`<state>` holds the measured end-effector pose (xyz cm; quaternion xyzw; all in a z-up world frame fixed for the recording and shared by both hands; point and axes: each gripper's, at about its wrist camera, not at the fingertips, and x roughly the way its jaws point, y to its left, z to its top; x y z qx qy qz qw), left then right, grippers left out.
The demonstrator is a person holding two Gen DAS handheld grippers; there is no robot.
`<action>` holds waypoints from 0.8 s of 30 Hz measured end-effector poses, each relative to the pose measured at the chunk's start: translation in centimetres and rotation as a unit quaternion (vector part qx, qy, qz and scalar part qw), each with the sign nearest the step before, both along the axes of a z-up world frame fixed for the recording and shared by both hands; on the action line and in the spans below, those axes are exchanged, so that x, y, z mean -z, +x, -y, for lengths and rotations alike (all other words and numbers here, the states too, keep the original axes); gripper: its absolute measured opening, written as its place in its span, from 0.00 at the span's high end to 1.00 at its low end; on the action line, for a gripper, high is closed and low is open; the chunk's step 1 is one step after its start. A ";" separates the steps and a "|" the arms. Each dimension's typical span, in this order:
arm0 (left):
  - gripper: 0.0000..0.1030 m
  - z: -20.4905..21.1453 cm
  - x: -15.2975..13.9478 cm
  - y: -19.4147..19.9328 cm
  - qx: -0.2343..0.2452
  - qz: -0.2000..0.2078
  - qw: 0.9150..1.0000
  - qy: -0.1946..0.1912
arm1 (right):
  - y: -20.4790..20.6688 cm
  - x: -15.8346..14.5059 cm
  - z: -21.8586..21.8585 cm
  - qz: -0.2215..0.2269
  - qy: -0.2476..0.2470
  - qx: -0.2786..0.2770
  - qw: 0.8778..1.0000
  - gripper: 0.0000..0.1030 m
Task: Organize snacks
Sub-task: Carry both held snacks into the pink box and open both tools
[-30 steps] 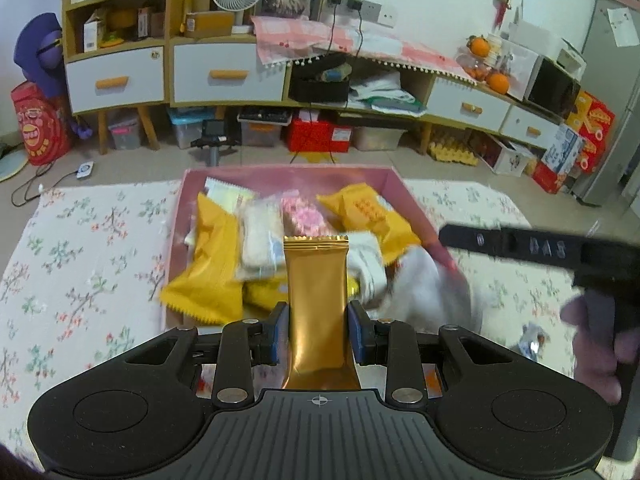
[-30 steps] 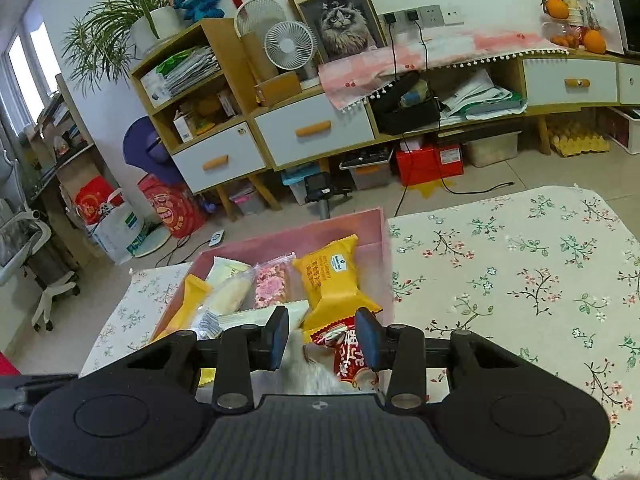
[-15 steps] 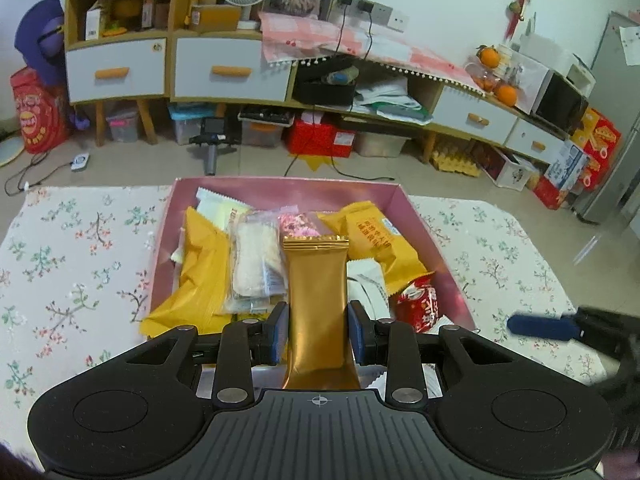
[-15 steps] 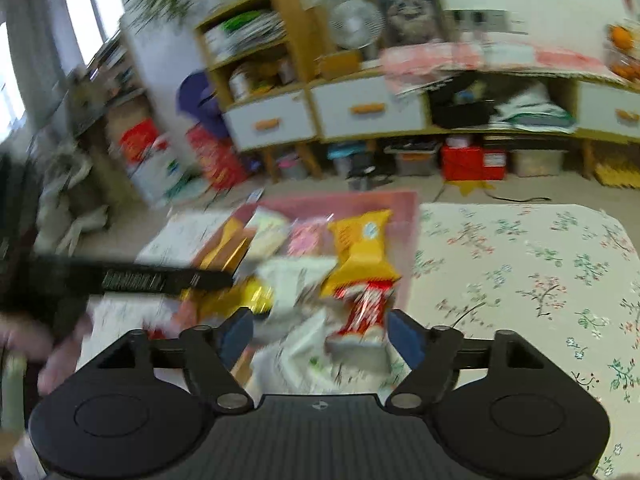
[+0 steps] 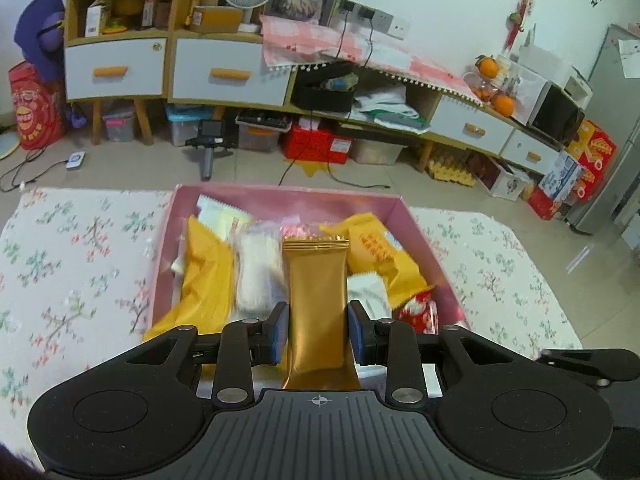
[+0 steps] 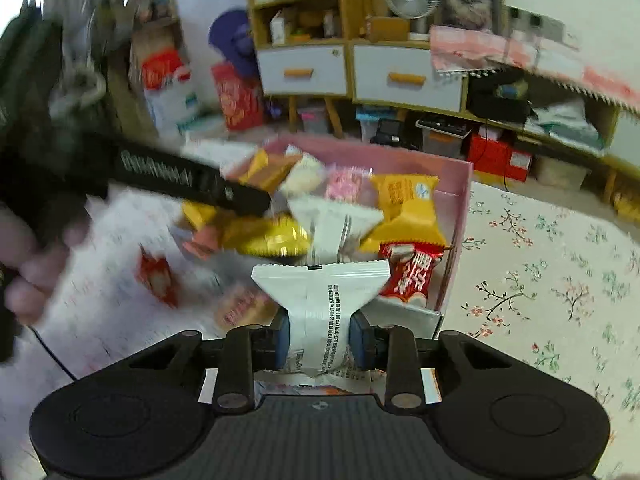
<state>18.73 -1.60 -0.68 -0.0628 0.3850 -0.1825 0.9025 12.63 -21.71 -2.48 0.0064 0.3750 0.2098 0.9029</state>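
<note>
A pink box (image 5: pixel 288 196) on the flowered cloth holds several snack packets: yellow ones (image 5: pixel 208 276), white ones and a red one (image 5: pixel 416 312). My left gripper (image 5: pixel 316 332) hangs over the box's near edge, shut on a gold packet (image 5: pixel 316 280) that stands upright between the pads. My right gripper (image 6: pixel 320 340) is at the near right corner of the same box (image 6: pixel 456 216). Its pads pinch a white packet (image 6: pixel 320 300) at the waist. In the right wrist view the left gripper's black finger (image 6: pixel 192 180) reaches across the box, held by a hand (image 6: pixel 28 268).
Loose packets lie on the cloth left of the box, a red one (image 6: pixel 156 276) and a pink one (image 6: pixel 240 308), both blurred. The flowered cloth (image 6: pixel 540 280) stretches right of the box. Low cabinets (image 5: pixel 224 72) and floor clutter stand beyond the table.
The right gripper's jaws spread wide half a second ago and have now shut on the white packet. That view has also rolled. The left gripper still grips the gold packet.
</note>
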 end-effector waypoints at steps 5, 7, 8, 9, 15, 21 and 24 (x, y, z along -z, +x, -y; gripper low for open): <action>0.73 0.5 -0.2 2.2 0.006 0.000 1.000 -0.020 | 0.9 -2.4 1.6 0.018 0.068 0.056 0.996 1.00; 0.73 1.1 -0.2 3.3 0.008 0.001 1.000 -0.018 | 1.7 -2.9 1.5 0.030 0.064 0.080 0.994 1.00; 0.73 1.3 -0.2 3.8 0.008 0.000 1.000 -0.019 | 2.3 -2.9 1.4 0.033 0.060 0.093 0.993 1.00; 0.73 1.5 -0.1 4.2 0.009 -0.002 1.000 -0.021 | 2.8 -2.7 1.4 0.033 0.056 0.102 0.993 1.00; 0.73 3.3 0.0 6.2 0.028 0.014 0.999 -0.015 | 4.8 -0.9 0.7 0.010 0.033 0.117 0.993 1.00; 0.66 3.5 1.5 7.4 0.035 0.013 0.999 -0.026 | 4.8 -0.6 1.1 0.000 0.047 0.123 0.991 0.88; 0.49 3.1 1.8 7.0 0.029 0.011 0.999 -0.039 | 4.5 -1.1 1.5 0.007 0.055 0.126 0.991 0.78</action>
